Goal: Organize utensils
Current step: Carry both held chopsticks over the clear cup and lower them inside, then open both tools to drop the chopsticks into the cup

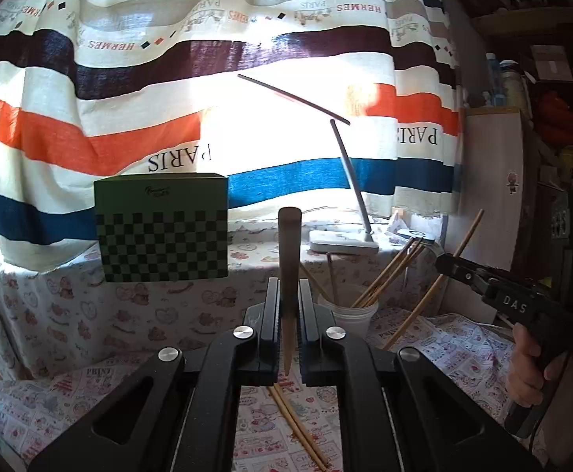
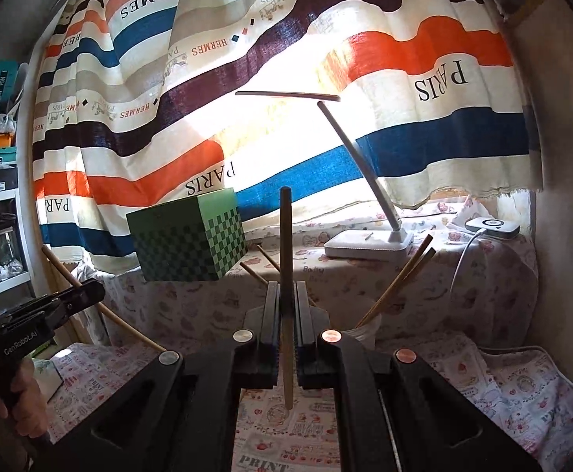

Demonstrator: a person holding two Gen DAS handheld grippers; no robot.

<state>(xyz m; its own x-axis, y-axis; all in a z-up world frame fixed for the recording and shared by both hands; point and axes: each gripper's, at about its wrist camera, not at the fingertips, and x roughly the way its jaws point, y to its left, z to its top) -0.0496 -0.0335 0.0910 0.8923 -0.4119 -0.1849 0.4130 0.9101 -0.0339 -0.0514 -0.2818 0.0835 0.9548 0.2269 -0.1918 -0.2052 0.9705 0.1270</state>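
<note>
My left gripper (image 1: 289,289) is shut on a wooden chopstick (image 1: 289,247) that stands upright between its jaws. My right gripper (image 2: 286,291) is shut on another chopstick (image 2: 285,244), also upright. A white cup (image 1: 349,314) holding several chopsticks stands just right of the left gripper; it shows in the right wrist view (image 2: 369,328) to the right of the right gripper. A pair of chopsticks (image 1: 298,428) lies on the printed tablecloth below the left gripper. The right gripper shows in the left wrist view (image 1: 449,265) at the right, holding its chopstick slanted.
A green checkered box (image 1: 162,228) stands on a raised shelf at the back left. A white desk lamp (image 1: 343,242) stands behind the cup. A striped curtain (image 1: 207,78) hangs behind. A small white device (image 2: 491,226) lies at the far right.
</note>
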